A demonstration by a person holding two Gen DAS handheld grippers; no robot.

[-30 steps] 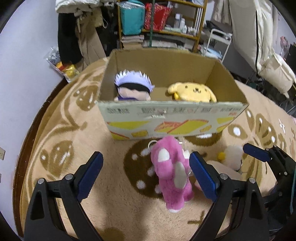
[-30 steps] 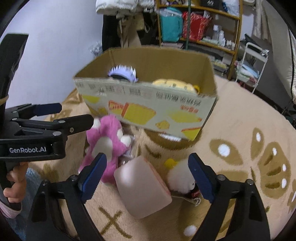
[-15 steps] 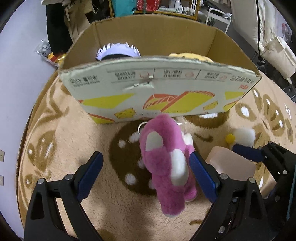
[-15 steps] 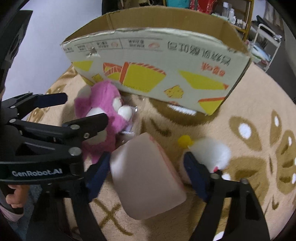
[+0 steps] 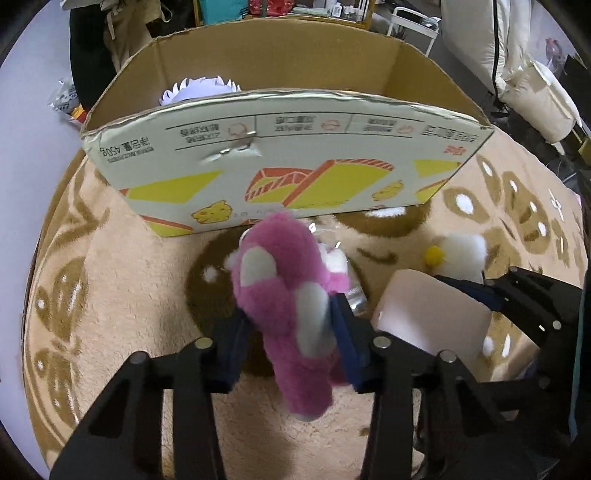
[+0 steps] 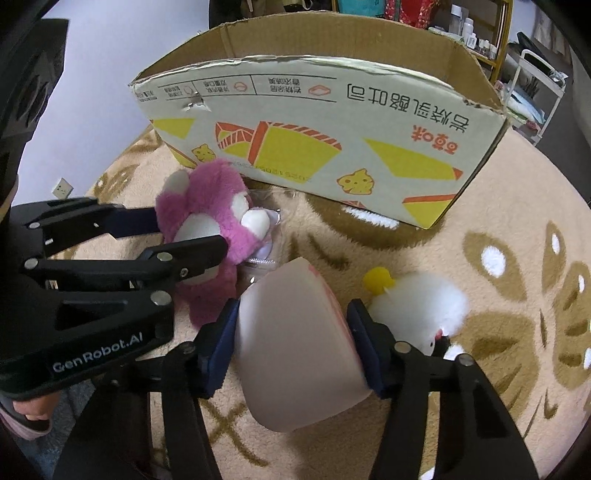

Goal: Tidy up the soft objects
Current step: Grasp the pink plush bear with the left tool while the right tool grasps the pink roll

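My left gripper [image 5: 288, 332] is shut on a pink plush toy [image 5: 284, 295] lying on the rug in front of the cardboard box [image 5: 295, 162]; the same toy shows in the right wrist view [image 6: 203, 229]. My right gripper [image 6: 291, 332] is shut on a pale pink soft block [image 6: 295, 339], which also shows in the left wrist view [image 5: 428, 314]. A white fluffy plush with a yellow bobble [image 6: 417, 302] lies on the rug just right of the block. A plush with spiky white hair [image 5: 199, 88] sits inside the box, mostly hidden by the front wall.
The beige patterned rug [image 5: 110, 295] covers the floor. A clear plastic wrapper [image 6: 266, 251] lies between the pink plush and the block. Shelves [image 5: 295, 7], a white cart [image 6: 535, 81] and a white cushion [image 5: 539, 96] stand behind the box.
Both grippers moved forward and down towards the box and closed: the left onto the pink plush, the right onto the pale pink block.
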